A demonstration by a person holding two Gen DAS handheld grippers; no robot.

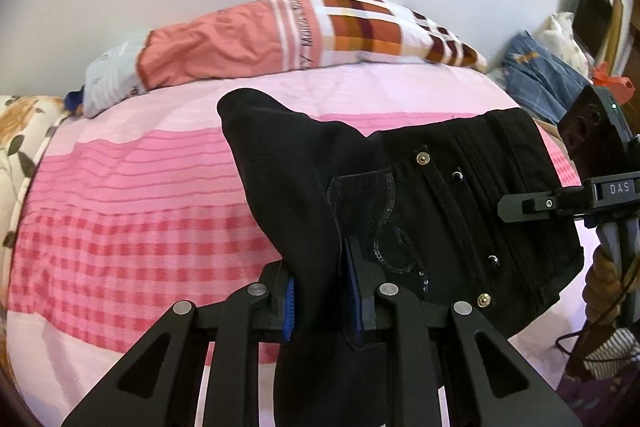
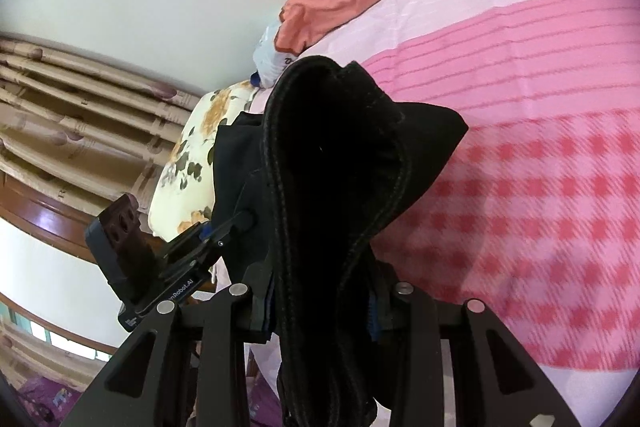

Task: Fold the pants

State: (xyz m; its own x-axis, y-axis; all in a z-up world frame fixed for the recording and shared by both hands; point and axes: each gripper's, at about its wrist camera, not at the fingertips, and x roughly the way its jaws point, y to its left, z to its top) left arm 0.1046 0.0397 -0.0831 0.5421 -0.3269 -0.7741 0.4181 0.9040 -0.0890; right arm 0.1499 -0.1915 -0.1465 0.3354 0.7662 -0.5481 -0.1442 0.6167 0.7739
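Observation:
The black pants (image 1: 420, 187) hang stretched between both grippers above the pink bed (image 1: 140, 219). Their waistband with studs and a sequined back pocket (image 1: 384, 227) faces the left wrist camera. My left gripper (image 1: 320, 291) is shut on a fold of the black fabric. My right gripper (image 2: 320, 307) is shut on the thick seamed edge of the pants (image 2: 340, 155), which rises in front of its camera. The right gripper also shows in the left wrist view (image 1: 520, 205) at the waistband's far end. The left gripper shows in the right wrist view (image 2: 240, 223) on the fabric.
A folded orange, plaid quilt (image 1: 300, 31) lies at the head of the bed. A floral pillow (image 2: 192, 155) sits at the bed's side. Blue clothes (image 1: 536, 75) lie at the right. Curtains (image 2: 72, 115) hang by the window.

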